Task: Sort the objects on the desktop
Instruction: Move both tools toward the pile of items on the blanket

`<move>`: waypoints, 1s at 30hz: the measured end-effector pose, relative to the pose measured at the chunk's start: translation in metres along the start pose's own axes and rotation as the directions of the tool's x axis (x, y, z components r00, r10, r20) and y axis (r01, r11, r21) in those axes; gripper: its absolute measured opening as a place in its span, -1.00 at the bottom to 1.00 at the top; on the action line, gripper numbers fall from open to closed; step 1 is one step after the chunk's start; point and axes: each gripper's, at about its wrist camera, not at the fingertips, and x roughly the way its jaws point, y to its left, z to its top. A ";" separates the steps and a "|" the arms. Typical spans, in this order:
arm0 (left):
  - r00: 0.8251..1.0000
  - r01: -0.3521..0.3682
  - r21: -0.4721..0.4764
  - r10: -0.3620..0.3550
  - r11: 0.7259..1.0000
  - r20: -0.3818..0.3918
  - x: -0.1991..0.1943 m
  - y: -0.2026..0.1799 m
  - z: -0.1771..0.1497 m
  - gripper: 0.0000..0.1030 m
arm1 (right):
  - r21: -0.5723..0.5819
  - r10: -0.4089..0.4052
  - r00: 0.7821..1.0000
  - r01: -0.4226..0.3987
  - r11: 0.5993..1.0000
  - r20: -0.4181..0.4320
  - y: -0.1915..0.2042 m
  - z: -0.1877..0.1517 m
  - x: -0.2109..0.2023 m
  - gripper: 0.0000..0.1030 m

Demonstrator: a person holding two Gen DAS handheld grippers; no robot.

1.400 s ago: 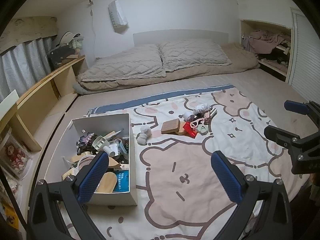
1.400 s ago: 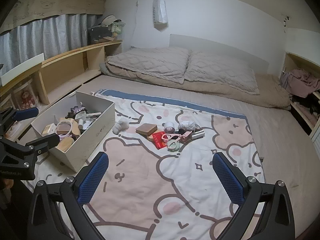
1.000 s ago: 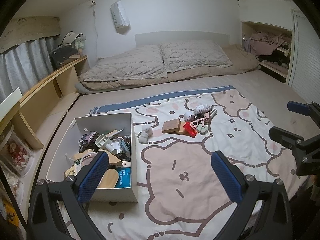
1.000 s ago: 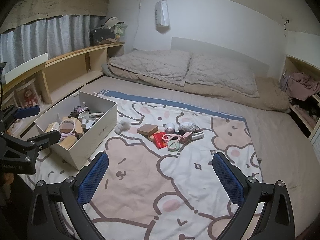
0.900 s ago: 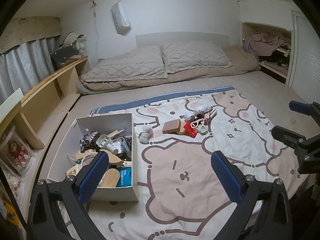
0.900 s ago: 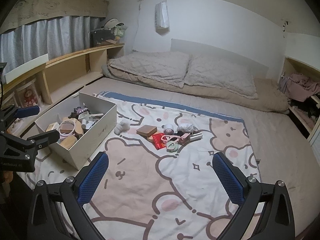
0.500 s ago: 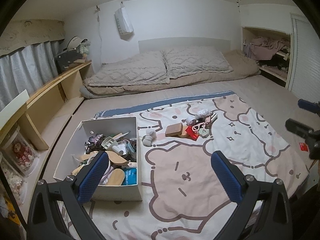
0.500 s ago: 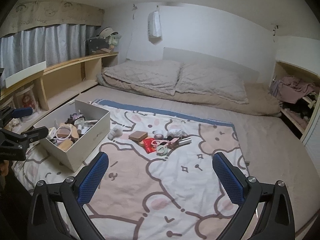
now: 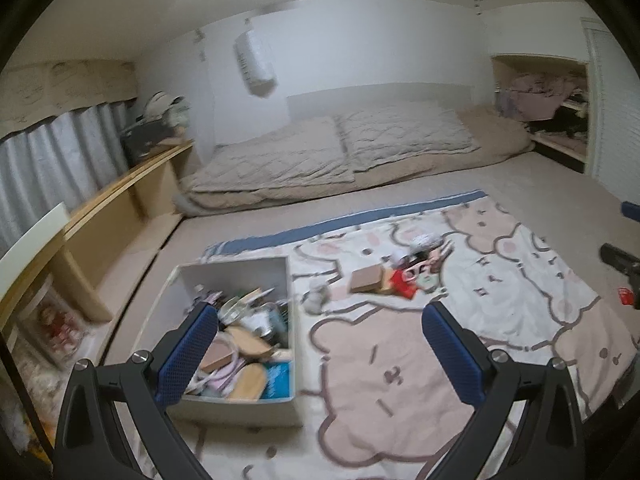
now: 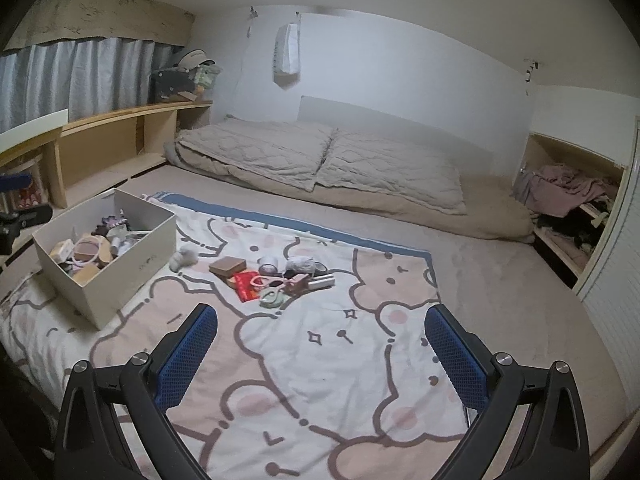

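Both my left gripper (image 9: 320, 344) and right gripper (image 10: 320, 340) gape wide, empty, well short of the loose-item pile (image 10: 276, 276) on the bed's bear blanket (image 10: 340, 360) beside the white box (image 10: 132, 264); I'd approach low, singling out one item.

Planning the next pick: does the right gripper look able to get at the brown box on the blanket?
Probably yes: the right gripper is open and empty, and only bare blanket lies between it and the brown box.
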 end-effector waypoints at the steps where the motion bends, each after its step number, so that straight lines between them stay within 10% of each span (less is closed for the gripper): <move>1: 1.000 0.008 0.007 -0.008 1.000 0.003 0.003 -0.004 0.001 0.99 | 0.004 -0.001 1.000 0.001 1.000 -0.004 -0.003 -0.002 0.004 1.00; 15: 0.992 0.125 -0.012 -0.125 0.992 -0.031 0.110 -0.080 0.024 0.99 | 0.152 0.031 0.997 -0.020 0.988 -0.071 -0.048 -0.031 0.100 1.00; 30: 0.979 0.090 -0.108 -0.108 0.990 -0.173 0.246 -0.101 -0.010 0.99 | 0.181 0.035 0.982 -0.001 0.983 -0.184 -0.062 -0.009 0.211 1.00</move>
